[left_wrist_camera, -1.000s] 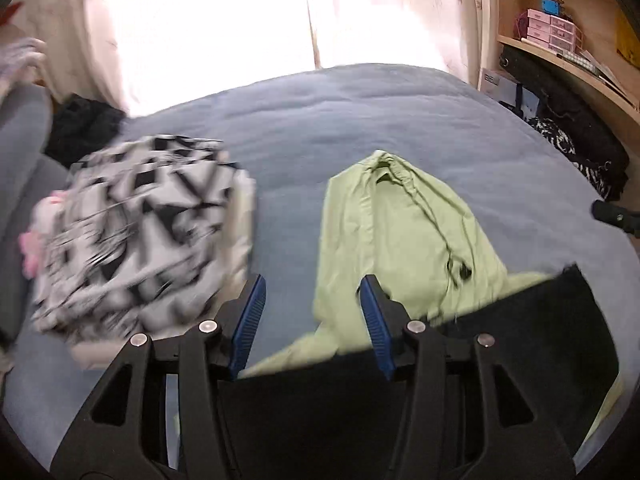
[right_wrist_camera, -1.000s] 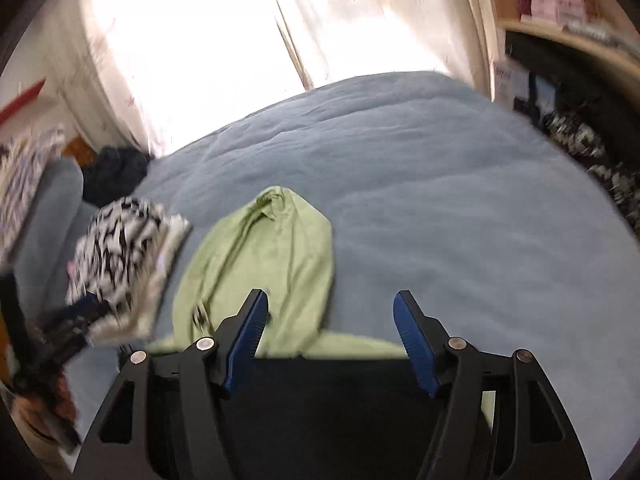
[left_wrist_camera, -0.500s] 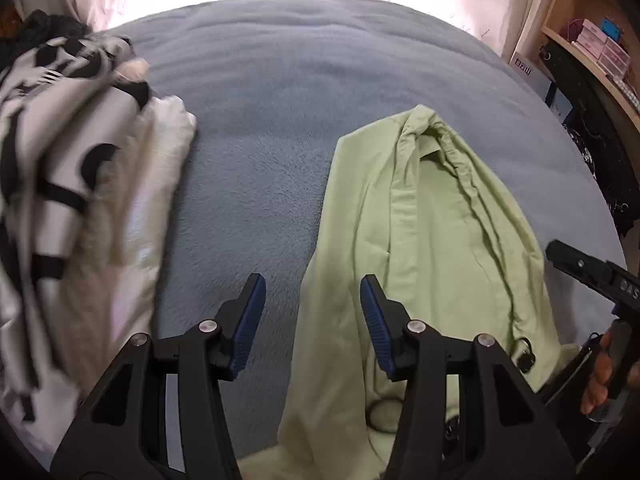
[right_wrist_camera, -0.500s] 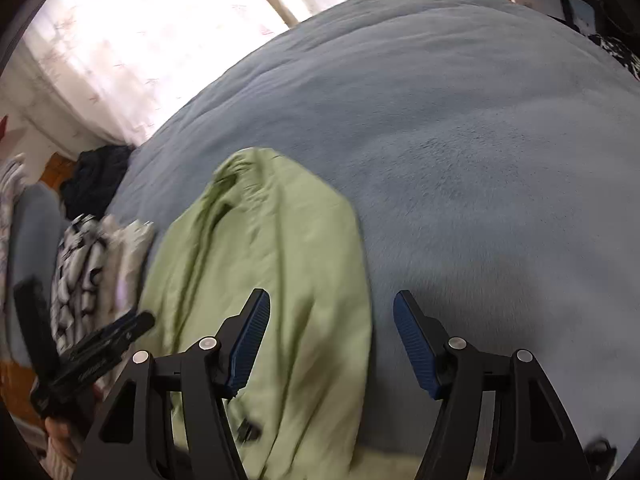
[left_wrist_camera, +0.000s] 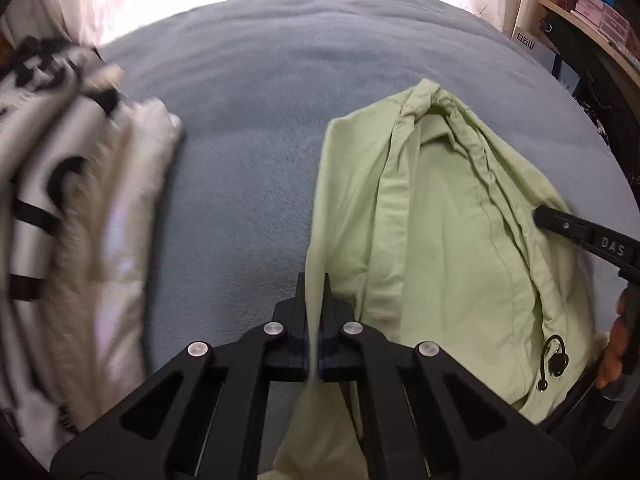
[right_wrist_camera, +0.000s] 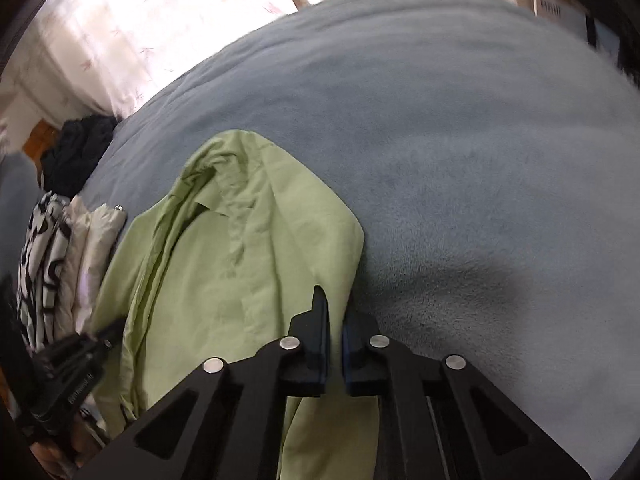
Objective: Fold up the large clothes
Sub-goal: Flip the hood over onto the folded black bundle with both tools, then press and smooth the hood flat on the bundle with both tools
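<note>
A light green hooded garment lies lengthwise on the grey-blue bed cover, hood end farthest from me. My left gripper is shut on its left edge, and green cloth runs down between the fingers. In the right wrist view the same garment fills the lower left. My right gripper is shut on its right edge, with a fold pinched between the pads. The right gripper's finger lies across the cloth in the left wrist view. A black cord toggle sits near the bottom right.
A stack of folded clothes, black-and-white patterned over cream, lies left of the garment, also seen as the stack. A dark heap sits beyond it. Wooden shelves stand at the right. The bed cover stretches far and right.
Both grippers came down closer to the bed and the garment. Their jaws, open half a second ago, have shut on the garment's left and right edges.
</note>
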### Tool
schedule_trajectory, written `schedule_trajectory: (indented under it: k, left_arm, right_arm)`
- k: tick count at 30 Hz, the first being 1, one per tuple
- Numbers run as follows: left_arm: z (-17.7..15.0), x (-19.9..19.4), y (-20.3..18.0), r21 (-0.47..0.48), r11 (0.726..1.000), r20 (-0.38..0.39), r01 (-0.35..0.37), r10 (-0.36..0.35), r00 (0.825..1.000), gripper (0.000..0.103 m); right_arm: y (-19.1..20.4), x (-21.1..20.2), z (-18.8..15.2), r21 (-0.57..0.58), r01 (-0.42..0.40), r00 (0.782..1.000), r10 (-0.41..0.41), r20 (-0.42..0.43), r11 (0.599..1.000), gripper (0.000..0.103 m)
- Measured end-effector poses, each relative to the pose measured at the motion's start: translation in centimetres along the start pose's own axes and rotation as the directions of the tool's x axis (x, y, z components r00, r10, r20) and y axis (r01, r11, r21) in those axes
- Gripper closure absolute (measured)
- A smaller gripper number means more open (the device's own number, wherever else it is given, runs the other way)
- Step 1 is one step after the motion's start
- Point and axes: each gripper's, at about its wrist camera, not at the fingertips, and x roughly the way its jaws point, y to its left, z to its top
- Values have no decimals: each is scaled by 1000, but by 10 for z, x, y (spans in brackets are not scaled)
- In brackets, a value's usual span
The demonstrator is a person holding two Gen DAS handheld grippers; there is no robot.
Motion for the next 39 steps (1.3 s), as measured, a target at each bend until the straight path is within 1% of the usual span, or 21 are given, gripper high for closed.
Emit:
schedule_trajectory:
  k: [2, 5, 8, 10, 13, 15, 18, 20, 21, 22, 24, 26, 28, 30, 32, 34, 35, 37, 38, 39]
  left_arm:
    - [1, -17, 4, -17, 1000, 18, -8, 9, 1000, 103]
    - [-3, -54, 10, -23, 1000, 68, -3, 4, 998, 103]
    - [-16, -97, 13, -10, 1000, 123, 8, -6, 992, 103]
    - [-26, -122, 15, -9, 1000, 144, 20, -19, 989, 103]
    - [-58, -163, 18, -4, 999, 178, 52, -50, 983, 103]
    - [-84, -187, 21, -5, 997, 195, 82, -80, 977, 103]
    - [-136, -214, 24, 1, 993, 191, 121, -119, 974, 103]
    - [-173, -223, 23, 4, 992, 156, 123, -122, 980, 103]
    - [-190, -221, 25, -5, 991, 131, 134, -133, 983, 102]
    - [-201, -217, 26, -16, 989, 109, 145, -142, 984, 102]
    - [-230, -214, 27, -40, 986, 58, 161, -159, 986, 101]
    - [-251, -211, 26, -42, 991, 30, 129, -128, 991, 101]
    - [-272, -213, 27, -50, 990, 10, 128, -128, 992, 101]
    - [-287, -215, 33, -71, 988, -5, 139, -140, 990, 101]
    - [-302, -224, 31, -90, 983, -9, 157, -159, 987, 101]
    - [-309, -230, 31, -103, 978, -9, 183, -185, 983, 101]
    - [-315, -233, 31, -110, 974, -7, 198, -200, 980, 101]
    - [-323, -241, 29, -128, 959, 2, 251, -253, 967, 101]
    - [-320, -243, 25, -133, 954, 6, 270, -272, 962, 101]
    - [-322, -246, 25, -141, 942, 16, 303, -304, 952, 101]
  right_arm:
    - [-1, -24, -3, 3, -27, 999, 27, 35, 1000, 98]
    - [-2, -66, -12, -2, -76, 992, 75, 99, 997, 98]
    - [0, -110, -29, -28, -130, 979, 133, 153, 991, 98]
    - [2, -145, -50, -66, -154, 968, 164, 188, 986, 98]
    - [2, -184, -86, -124, -162, 957, 187, 223, 979, 98]
    - [0, -203, -113, -153, -161, 953, 194, 234, 975, 98]
    - [-16, -216, -160, -164, -144, 961, 178, 213, 976, 97]
    - [-27, -212, -184, -137, -127, 974, 150, 173, 982, 89]
    - [-34, -208, -201, -118, -115, 982, 130, 136, 986, 87]
    - [-40, -205, -212, -110, -109, 986, 122, 114, 988, 85]
    - [-50, -198, -241, -97, -79, 994, 85, 62, 992, 84]
    - [-59, -195, -266, -93, -53, 998, 56, 27, 994, 84]
    - [-67, -193, -288, -81, -50, 999, 50, -3, 995, 84]
    - [-76, -199, -305, -63, -56, 998, 56, -9, 996, 84]
    - [-82, -205, -317, -43, -72, 997, 71, -7, 996, 77]
    - [-88, -214, -326, -29, -79, 997, 79, 10, 996, 62]
    - [-82, -222, -336, -29, -88, 996, 89, 19, 996, 61]
    - [-71, -233, -349, -33, -114, 993, 115, 23, 993, 60]
    - [-65, -244, -355, -33, -121, 992, 122, 26, 992, 60]
    - [-60, -248, -355, -34, -133, 991, 134, 27, 991, 57]
